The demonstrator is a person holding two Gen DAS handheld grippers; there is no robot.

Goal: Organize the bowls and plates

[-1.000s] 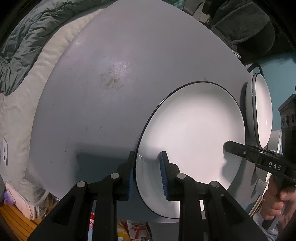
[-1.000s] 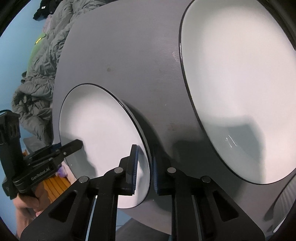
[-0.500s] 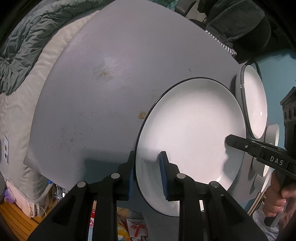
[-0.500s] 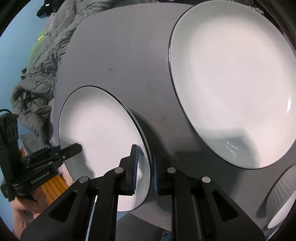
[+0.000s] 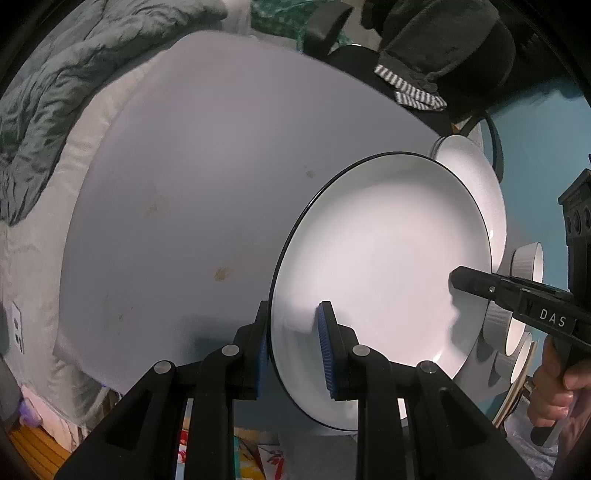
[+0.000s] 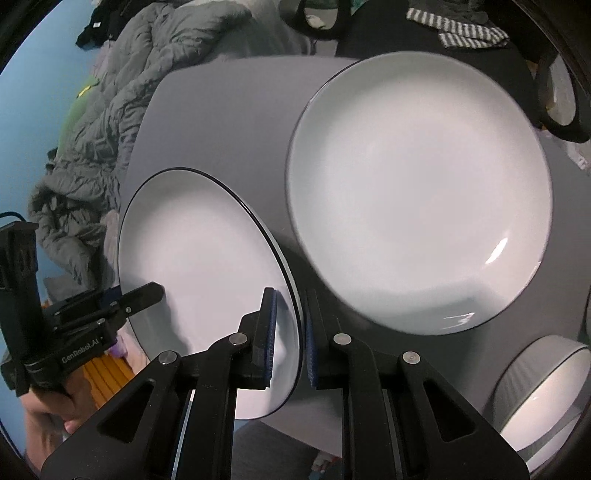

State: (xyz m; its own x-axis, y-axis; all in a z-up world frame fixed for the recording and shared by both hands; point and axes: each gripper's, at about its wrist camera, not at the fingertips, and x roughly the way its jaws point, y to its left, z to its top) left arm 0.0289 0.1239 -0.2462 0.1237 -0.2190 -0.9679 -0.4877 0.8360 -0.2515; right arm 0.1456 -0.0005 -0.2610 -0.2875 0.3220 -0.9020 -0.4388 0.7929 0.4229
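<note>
Both grippers hold one white plate with a thin black rim (image 5: 384,266), lifted above the grey table (image 5: 207,192). My left gripper (image 5: 293,347) is shut on its near edge. My right gripper (image 6: 290,332) is shut on the opposite edge of the same plate (image 6: 199,258). A second white plate (image 6: 417,192) lies flat on the table to the right; in the left wrist view it (image 5: 480,177) shows behind the held plate. A white ribbed bowl (image 6: 543,391) stands at the lower right.
Ribbed white bowls (image 5: 528,262) stand at the table's right side. A grey duvet (image 6: 110,110) lies past the left edge. Dark clothing and a striped cloth (image 6: 465,33) lie at the far side. A black ring (image 6: 557,96) is at the far right.
The held plate has risen off the table and moved right toward the second plate, now overlapping it in the left wrist view. Both grippers stayed shut on its edges.
</note>
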